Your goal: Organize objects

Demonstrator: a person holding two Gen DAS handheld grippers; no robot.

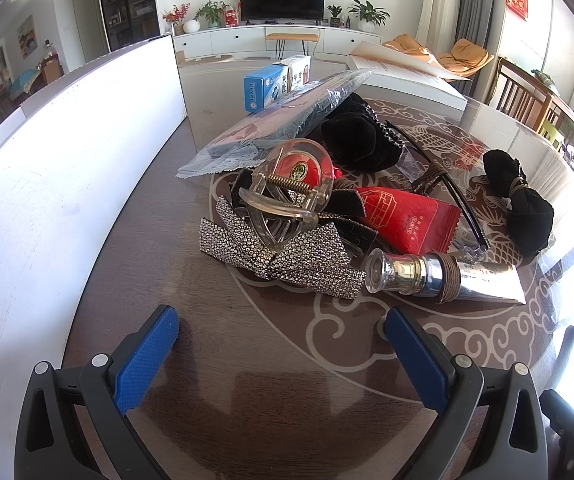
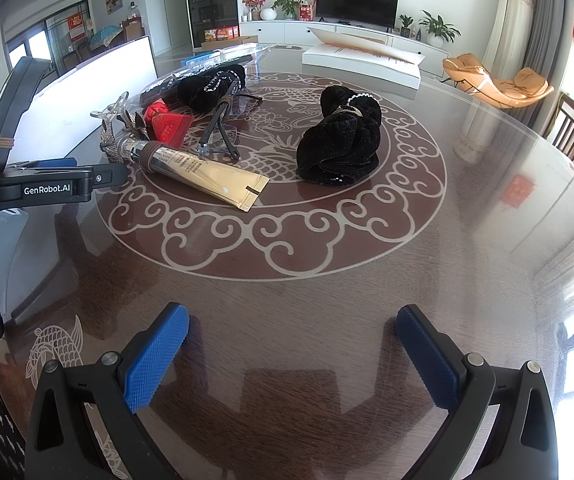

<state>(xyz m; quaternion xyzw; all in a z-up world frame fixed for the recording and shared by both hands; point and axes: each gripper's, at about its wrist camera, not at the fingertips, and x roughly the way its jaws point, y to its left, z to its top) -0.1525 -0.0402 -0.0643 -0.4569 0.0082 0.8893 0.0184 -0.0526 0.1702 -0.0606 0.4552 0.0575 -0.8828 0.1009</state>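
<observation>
A pile of small objects lies on the round table. In the left wrist view I see a rhinestone bow (image 1: pixel 283 256), a clear hair claw (image 1: pixel 287 196), a red packet (image 1: pixel 407 216), a cream tube (image 1: pixel 439 276), black glasses (image 1: pixel 447 188), and two black velvet scrunchies (image 1: pixel 359 140) (image 1: pixel 523 204). My left gripper (image 1: pixel 283 336) is open and empty, just in front of the bow. My right gripper (image 2: pixel 293 332) is open and empty, well short of the tube (image 2: pixel 207 172) and a scrunchie (image 2: pixel 339 140). The left gripper's body (image 2: pixel 39 184) shows at the right wrist view's left edge.
A tall white board (image 1: pixel 67 152) stands along the left side of the table. A blue medicine box (image 1: pixel 265 88), a plastic-wrapped dark item (image 1: pixel 287 120) and a white flat box (image 1: pixel 407 76) lie behind the pile. Wooden chairs (image 1: pixel 527 100) stand at the right.
</observation>
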